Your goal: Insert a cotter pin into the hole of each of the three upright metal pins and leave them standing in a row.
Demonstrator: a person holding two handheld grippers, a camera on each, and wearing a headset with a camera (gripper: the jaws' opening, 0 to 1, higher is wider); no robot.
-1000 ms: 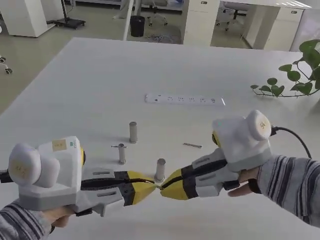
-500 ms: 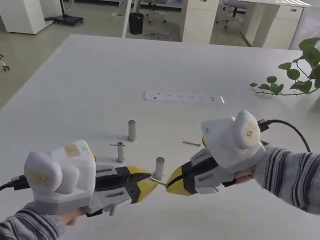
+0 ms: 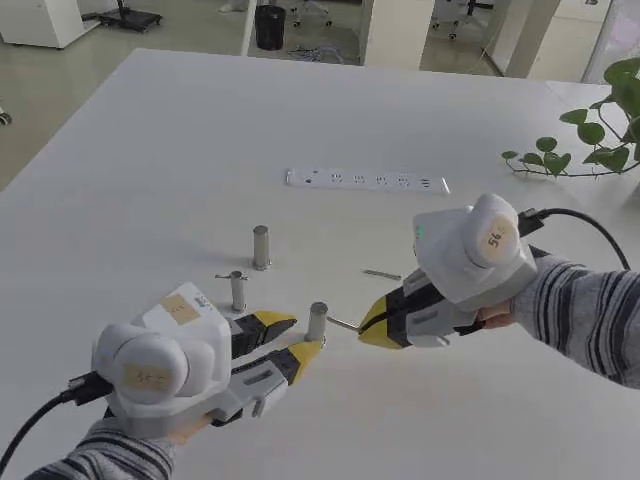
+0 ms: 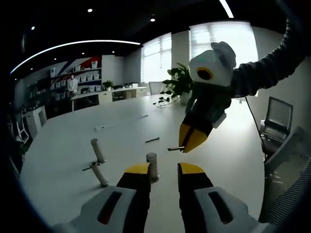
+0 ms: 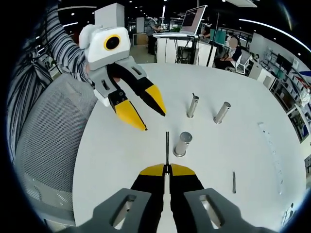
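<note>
Now, head view: left gripper (image 3: 297,333) has released, jaws apart, tips just short of front metal pin (image 3: 317,322); right gripper (image 3: 368,330) alone clamps cotter pin (image 3: 343,323), drawn back slightly.

Left gripper view: front metal pin (image 4: 152,165) just ahead between spread jaws.

Right gripper view: jaws closed on cotter pin (image 5: 167,145), pointing beside front metal pin (image 5: 182,143).

Handover done; hole alignment likely next.

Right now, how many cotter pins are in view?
3: an inserted cotter pin through the middle upright pin, a held cotter pin in the right tongs, a loose cotter pin on the table.
</note>
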